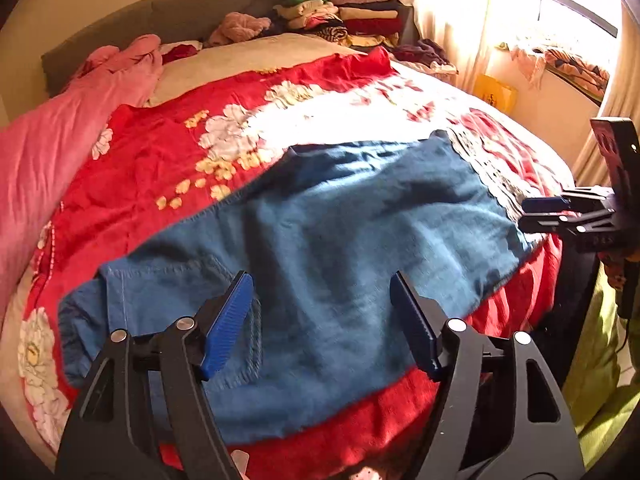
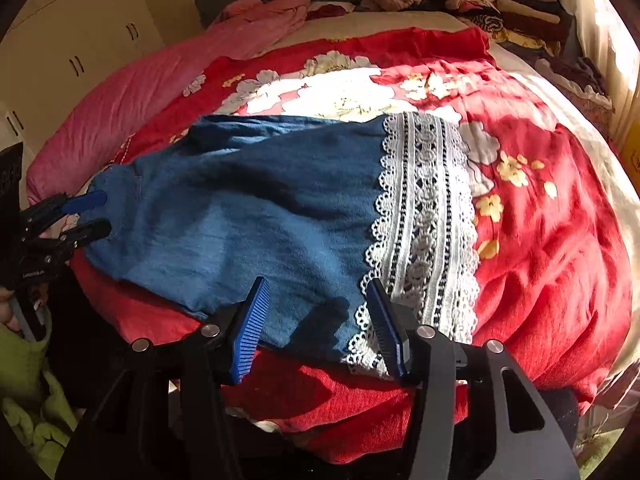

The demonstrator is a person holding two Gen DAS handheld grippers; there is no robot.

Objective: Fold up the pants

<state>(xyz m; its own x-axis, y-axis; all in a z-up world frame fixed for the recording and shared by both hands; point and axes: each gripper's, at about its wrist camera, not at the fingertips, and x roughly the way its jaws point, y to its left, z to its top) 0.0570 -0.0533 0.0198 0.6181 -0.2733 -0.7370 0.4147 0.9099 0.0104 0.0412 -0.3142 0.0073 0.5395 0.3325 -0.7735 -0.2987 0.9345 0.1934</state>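
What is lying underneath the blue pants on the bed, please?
The blue pants lie flat on a red floral bedspread, which shows all around them. The part of the bedspread directly beneath them is covered, so anything there cannot be seen.

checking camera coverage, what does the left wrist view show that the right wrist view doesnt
Only the left wrist view shows the window, the pants' back pocket and the right gripper at the hem end. Only the right wrist view shows the wardrobe doors, the left gripper at the waist end and the lace hem in full. Both show the blue pants, red floral bedspread and clothes pile.
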